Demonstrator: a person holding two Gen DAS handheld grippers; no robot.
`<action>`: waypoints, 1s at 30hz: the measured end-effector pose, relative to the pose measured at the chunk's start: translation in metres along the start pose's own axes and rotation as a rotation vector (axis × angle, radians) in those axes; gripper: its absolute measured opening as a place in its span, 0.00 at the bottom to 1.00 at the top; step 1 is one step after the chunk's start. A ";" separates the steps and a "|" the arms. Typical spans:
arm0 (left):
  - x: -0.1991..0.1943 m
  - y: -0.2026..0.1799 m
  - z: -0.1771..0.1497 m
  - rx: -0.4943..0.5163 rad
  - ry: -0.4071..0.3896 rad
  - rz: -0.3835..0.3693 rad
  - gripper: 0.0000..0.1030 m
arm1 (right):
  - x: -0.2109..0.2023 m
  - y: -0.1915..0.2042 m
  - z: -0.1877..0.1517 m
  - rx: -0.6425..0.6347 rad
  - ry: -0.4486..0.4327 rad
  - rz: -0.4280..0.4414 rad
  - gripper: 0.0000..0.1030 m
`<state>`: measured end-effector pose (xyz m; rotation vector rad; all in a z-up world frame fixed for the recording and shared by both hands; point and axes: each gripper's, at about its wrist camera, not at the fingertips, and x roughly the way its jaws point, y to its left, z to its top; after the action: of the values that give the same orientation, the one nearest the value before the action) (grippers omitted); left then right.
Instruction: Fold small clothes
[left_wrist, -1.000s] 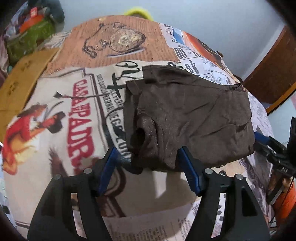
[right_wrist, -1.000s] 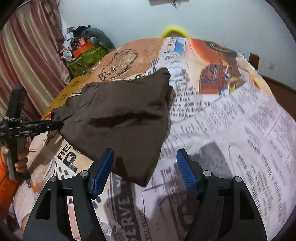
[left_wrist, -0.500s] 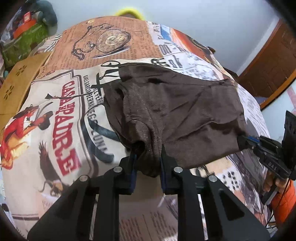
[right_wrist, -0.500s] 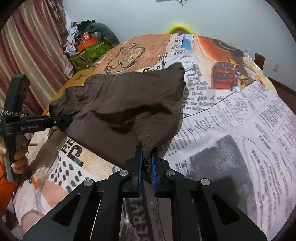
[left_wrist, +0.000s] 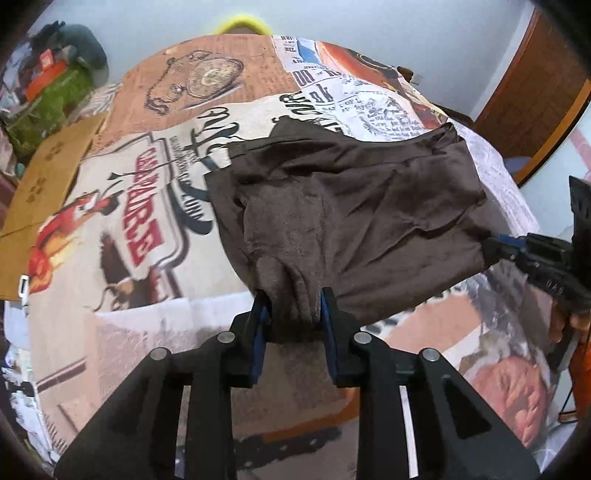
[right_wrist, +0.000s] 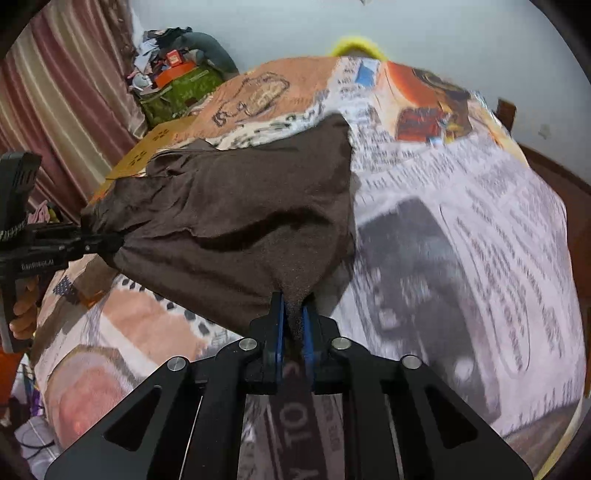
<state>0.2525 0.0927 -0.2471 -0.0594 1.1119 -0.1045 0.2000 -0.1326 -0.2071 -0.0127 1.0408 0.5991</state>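
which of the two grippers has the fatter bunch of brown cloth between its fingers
The left gripper: a thick wad of the brown cloth fills its wider gap, while the right gripper pinches only a thin corner.

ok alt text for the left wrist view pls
The left claw pinches a bunched corner of a brown garment, jaws easing open slightly. The right claw holds the opposite corner, over a newspaper-print cloth.

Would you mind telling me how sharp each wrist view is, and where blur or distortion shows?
Left wrist view: brown cloth fairly sharp, print on the cover slightly soft; fisheye bulges the cover and darkens the corners. Right wrist view: newsprint is smeared by motion blur, while the right gripper stays crisp; same fisheye curve.
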 end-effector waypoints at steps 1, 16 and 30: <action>-0.002 0.002 -0.001 0.000 -0.003 0.006 0.28 | -0.001 -0.001 -0.002 0.010 -0.002 -0.002 0.11; -0.016 -0.024 0.059 0.106 -0.132 0.021 0.49 | -0.021 0.010 0.019 -0.015 -0.127 -0.005 0.29; 0.068 0.017 0.097 -0.021 -0.038 0.078 0.50 | 0.045 0.014 0.070 -0.051 -0.081 0.100 0.29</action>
<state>0.3702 0.1018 -0.2668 -0.0368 1.0764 -0.0218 0.2656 -0.0797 -0.2038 0.0184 0.9512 0.7113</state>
